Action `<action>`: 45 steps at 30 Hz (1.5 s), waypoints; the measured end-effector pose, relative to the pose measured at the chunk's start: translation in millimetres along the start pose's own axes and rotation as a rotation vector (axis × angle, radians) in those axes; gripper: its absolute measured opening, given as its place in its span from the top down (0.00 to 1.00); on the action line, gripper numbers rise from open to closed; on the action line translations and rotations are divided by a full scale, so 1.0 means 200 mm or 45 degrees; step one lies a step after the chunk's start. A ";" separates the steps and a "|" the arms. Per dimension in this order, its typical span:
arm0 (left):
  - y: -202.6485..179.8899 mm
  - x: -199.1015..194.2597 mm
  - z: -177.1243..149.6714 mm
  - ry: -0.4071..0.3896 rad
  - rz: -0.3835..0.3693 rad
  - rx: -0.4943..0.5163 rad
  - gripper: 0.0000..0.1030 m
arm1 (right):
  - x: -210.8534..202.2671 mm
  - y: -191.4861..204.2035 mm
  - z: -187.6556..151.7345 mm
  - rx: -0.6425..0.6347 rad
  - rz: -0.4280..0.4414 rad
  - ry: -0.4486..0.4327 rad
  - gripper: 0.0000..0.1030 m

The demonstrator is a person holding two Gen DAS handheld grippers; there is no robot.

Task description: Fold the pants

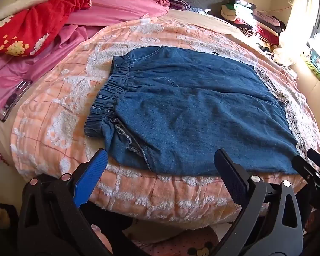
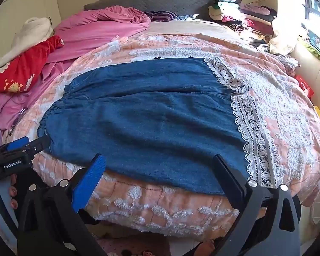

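Note:
Blue denim pants (image 1: 192,111) with white lace cuffs (image 1: 292,123) lie flat on the bed, elastic waistband (image 1: 111,98) to the left, legs side by side. They also show in the right wrist view (image 2: 151,119), lace cuffs (image 2: 256,140) at the right. My left gripper (image 1: 160,160) is open and empty at the near edge of the pants, toward the waist end. My right gripper (image 2: 160,166) is open and empty at the near edge, toward the cuff end. Each gripper shows in the other's view: the right one (image 1: 313,166) and the left one (image 2: 29,147).
The pants rest on an orange and white quilt (image 1: 59,115). Pink bedding (image 1: 121,6) and a red flowered cloth (image 1: 32,27) lie at the left. A phone (image 1: 12,102) lies by the quilt's left edge. A pile of clothes (image 2: 245,19) sits at the back right.

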State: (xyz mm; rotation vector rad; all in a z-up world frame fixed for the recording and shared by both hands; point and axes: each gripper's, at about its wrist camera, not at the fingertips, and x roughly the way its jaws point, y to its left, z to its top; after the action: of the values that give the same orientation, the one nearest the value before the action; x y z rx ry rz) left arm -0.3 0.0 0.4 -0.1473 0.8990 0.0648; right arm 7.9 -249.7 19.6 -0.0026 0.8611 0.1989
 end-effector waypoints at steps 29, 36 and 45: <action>-0.05 0.00 -0.02 0.015 -0.019 0.030 0.09 | 0.00 0.03 0.00 -0.004 0.013 0.015 0.04; -0.05 0.00 -0.02 0.017 -0.021 0.031 0.09 | 0.00 0.03 0.00 0.000 0.015 0.012 0.04; -0.05 0.00 -0.02 0.019 -0.019 0.032 0.09 | -0.01 0.03 0.01 -0.002 0.020 0.009 0.04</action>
State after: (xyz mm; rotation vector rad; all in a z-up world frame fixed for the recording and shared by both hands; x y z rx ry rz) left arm -1.4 -11.3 -1.5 -0.1313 0.9129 0.0385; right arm 7.0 -243.1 21.8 0.0020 0.8682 0.2145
